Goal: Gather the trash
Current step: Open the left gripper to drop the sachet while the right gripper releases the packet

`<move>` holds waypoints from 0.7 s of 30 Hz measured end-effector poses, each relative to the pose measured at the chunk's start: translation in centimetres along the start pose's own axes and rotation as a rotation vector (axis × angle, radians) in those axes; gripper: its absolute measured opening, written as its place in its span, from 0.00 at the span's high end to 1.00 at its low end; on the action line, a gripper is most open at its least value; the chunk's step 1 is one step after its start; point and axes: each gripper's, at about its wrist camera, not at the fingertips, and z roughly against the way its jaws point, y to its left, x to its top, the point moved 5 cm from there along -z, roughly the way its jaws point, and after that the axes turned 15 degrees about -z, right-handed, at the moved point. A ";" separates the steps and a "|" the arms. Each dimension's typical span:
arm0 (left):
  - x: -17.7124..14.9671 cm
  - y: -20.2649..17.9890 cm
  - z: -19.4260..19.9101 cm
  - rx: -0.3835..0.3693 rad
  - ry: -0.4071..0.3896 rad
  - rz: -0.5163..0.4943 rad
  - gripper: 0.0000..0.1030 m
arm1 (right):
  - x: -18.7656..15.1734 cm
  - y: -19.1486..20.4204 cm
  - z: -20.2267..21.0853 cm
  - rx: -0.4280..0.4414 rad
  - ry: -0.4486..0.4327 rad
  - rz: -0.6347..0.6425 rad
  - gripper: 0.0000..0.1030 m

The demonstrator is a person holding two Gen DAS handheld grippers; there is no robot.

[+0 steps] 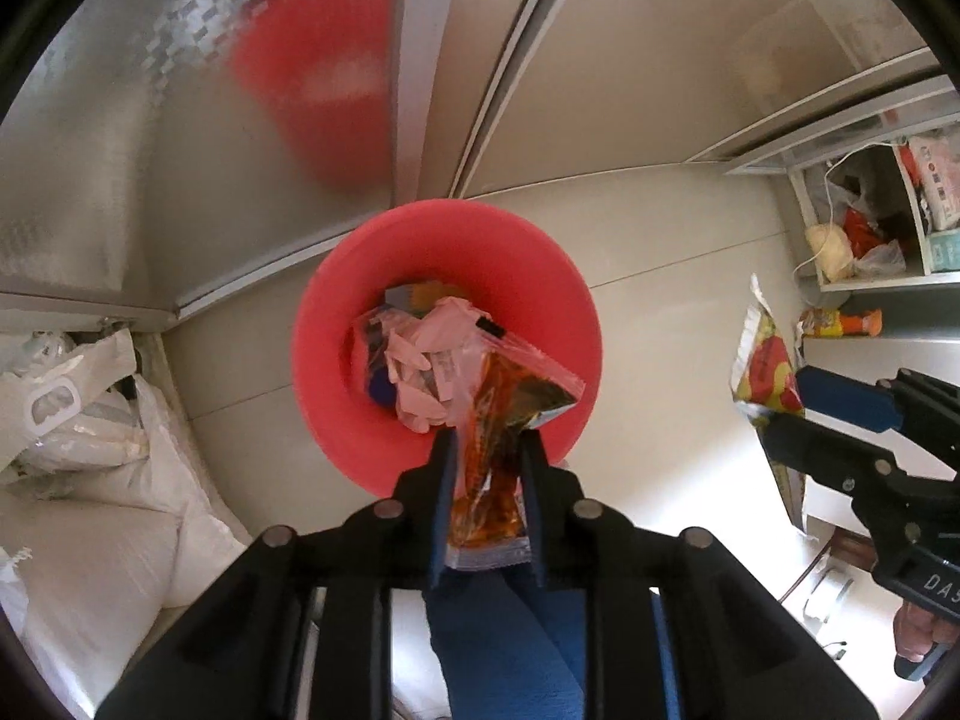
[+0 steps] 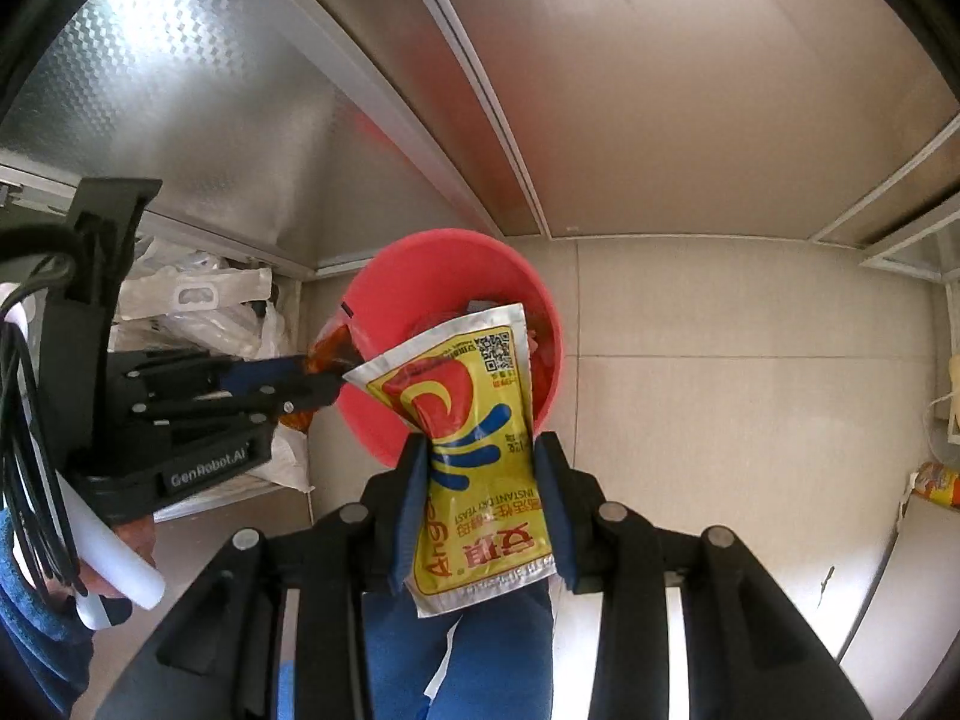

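A red bin [image 1: 540, 276] stands on the tiled floor with several crumpled wrappers and papers [image 1: 420, 348] inside; it also shows in the right wrist view [image 2: 420, 264]. My left gripper [image 1: 487, 441] is shut on an orange clear wrapper [image 1: 498, 420] and holds it over the bin's near rim. My right gripper [image 2: 480, 444] is shut on a yellow yeast packet [image 2: 474, 438], held above the bin's near side. The right gripper also shows at the right in the left wrist view [image 1: 780, 414], with the packet [image 1: 765, 366].
Frosted sliding doors [image 1: 120, 150] stand behind the bin. White bags [image 1: 90, 420] lie at the left. A shelf [image 1: 870, 228] with bags and packets is at the right. An orange-yellow packet [image 1: 840, 323] sits by it.
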 end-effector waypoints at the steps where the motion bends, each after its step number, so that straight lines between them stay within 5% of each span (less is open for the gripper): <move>1: 0.0 0.2 0.0 -0.007 0.000 0.002 0.81 | -0.1 0.2 0.1 -0.002 0.002 -0.005 0.67; 2: 0.0 0.3 0.3 -0.015 -0.006 0.002 0.81 | -0.2 0.4 0.0 -0.002 0.000 -0.005 0.67; 10: 0.3 0.6 3.4 -0.040 -0.045 -0.021 0.25 | 0.0 1.2 2.5 -0.008 -0.026 -0.004 0.67; 21: -2.1 3.2 8.8 0.068 -0.059 0.011 0.17 | -0.2 3.9 3.6 -0.022 -0.012 0.014 0.67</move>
